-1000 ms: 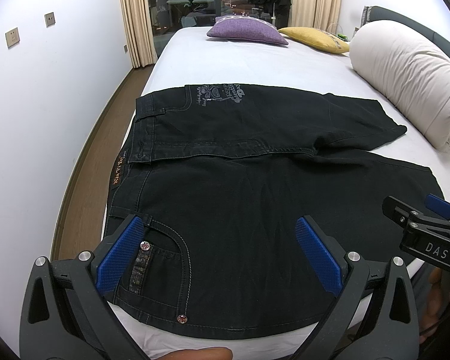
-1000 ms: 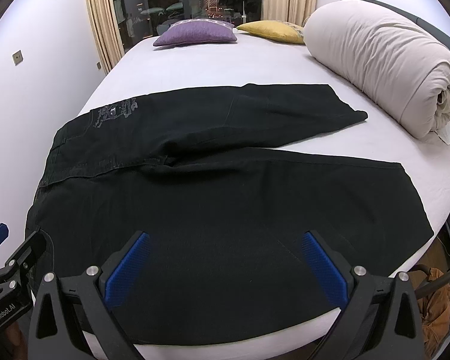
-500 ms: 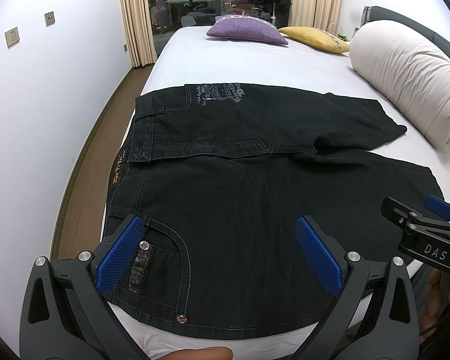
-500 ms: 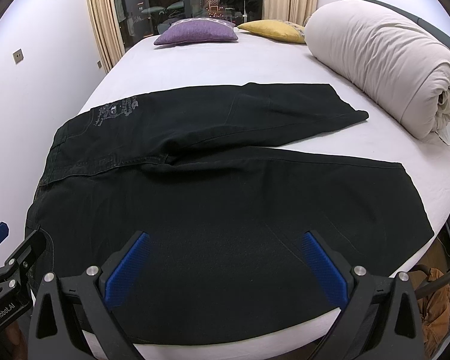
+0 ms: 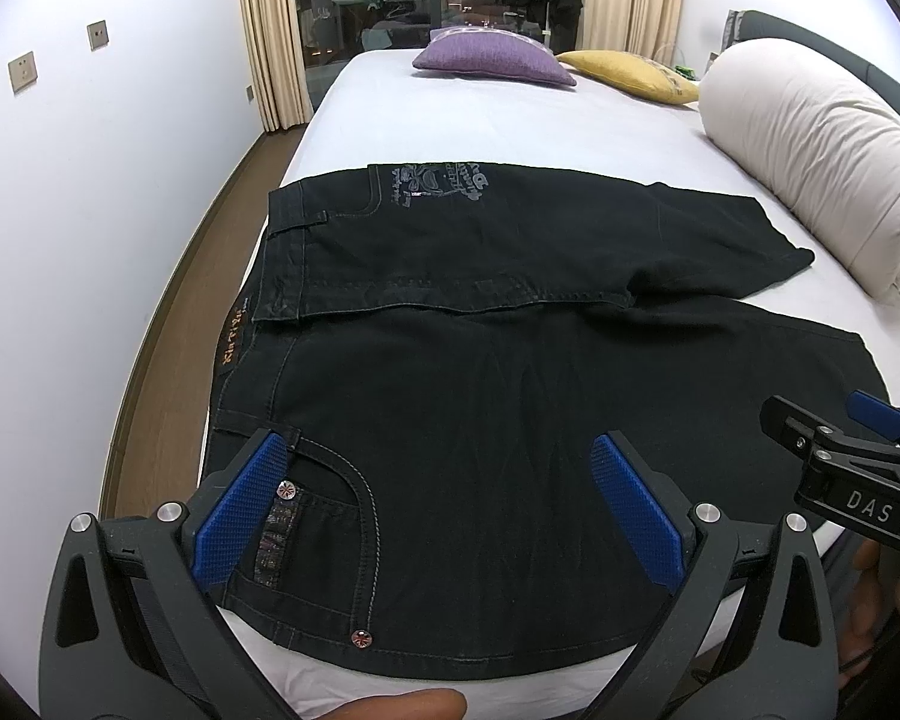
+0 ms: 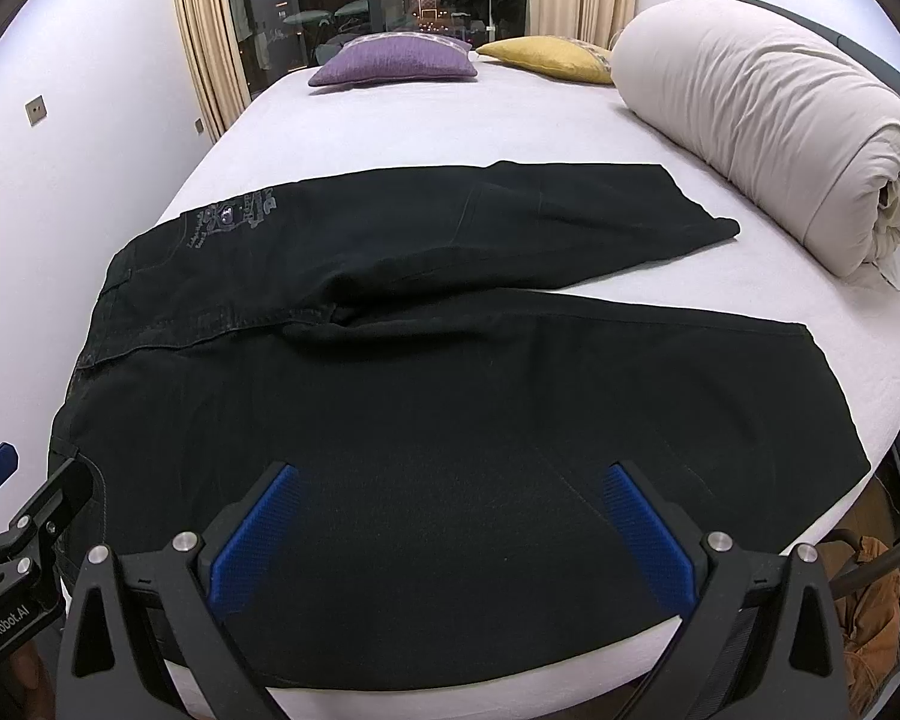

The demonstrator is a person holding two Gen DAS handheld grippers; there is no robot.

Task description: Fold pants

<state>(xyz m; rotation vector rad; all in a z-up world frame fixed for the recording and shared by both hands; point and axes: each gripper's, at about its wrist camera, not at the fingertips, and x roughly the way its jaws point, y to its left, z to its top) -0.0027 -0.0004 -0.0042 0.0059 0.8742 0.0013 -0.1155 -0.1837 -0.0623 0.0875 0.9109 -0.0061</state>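
Note:
Black pants [image 5: 480, 372] lie spread flat on the white bed [image 5: 450, 120], waistband to the left, both legs running right; they also show in the right wrist view [image 6: 450, 372]. The far leg is shorter in view and lies partly over the crotch. My left gripper [image 5: 438, 468] is open and empty above the near front pocket by the waist. My right gripper [image 6: 450, 498] is open and empty above the near leg. The right gripper shows at the right edge of the left wrist view [image 5: 834, 450].
A rolled cream duvet [image 6: 768, 120] lies along the bed's right side. A purple cushion [image 6: 396, 60] and a yellow cushion [image 6: 546, 57] sit at the far end. A white wall [image 5: 90, 210] and wood floor [image 5: 174, 324] run along the left.
Both grippers have eased slightly forward over the pants. The pants have not moved and nothing has been gripped.

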